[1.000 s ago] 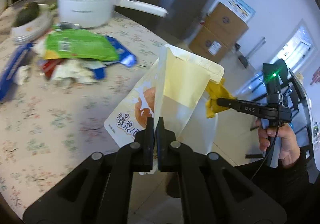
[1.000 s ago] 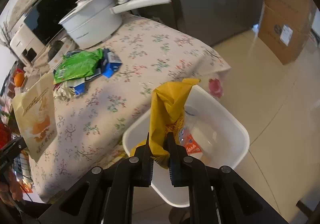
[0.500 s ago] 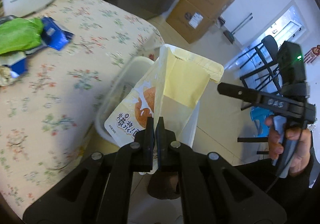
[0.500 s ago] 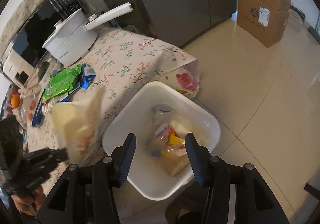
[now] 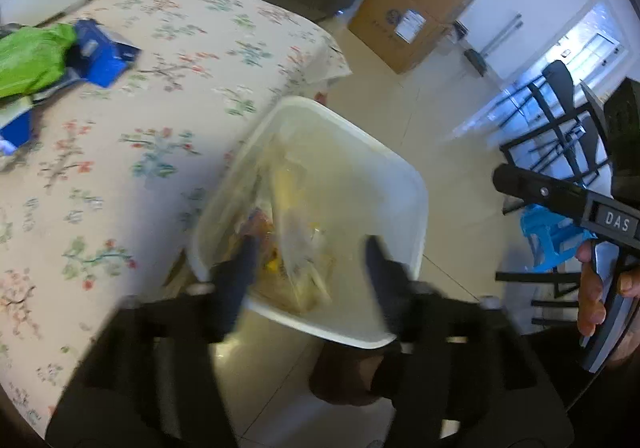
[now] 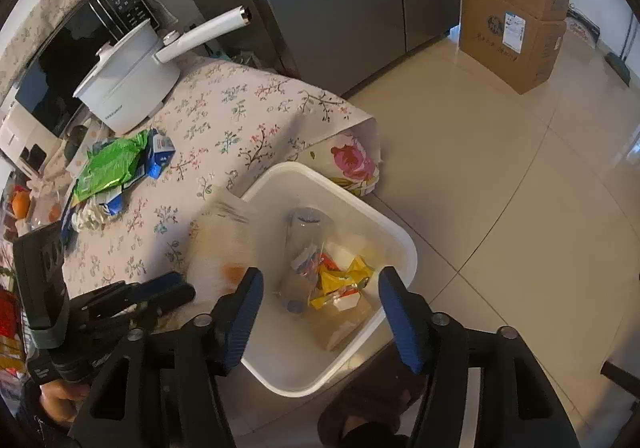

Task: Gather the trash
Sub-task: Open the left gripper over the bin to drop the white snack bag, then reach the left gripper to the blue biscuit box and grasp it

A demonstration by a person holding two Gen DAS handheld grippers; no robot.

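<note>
both hand-held grippers [image 6: 320, 308] gape over the bin's rim [image 6: 404, 244], nothing gripped.

A table with a floral cloth [image 6: 224, 127] carries a white pot [image 6: 128, 83] at ten o'clock and green and blue wrappers [image 6: 116, 163] at nine. The tiled floor [image 6: 500, 207] bears a white bin [image 6: 400, 244] at centre and stacked cardboard boxes [image 6: 516, 7] at one o'clock.

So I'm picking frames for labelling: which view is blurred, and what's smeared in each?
Left wrist view: motion-blurred throughout, the left gripper, bin and its trash all smeared. Right wrist view: mostly sharp, the right gripper, pot and boxes crisp; only the pale pouch falling at the bin's edge is streaked. Fisheye bending in both.
</note>
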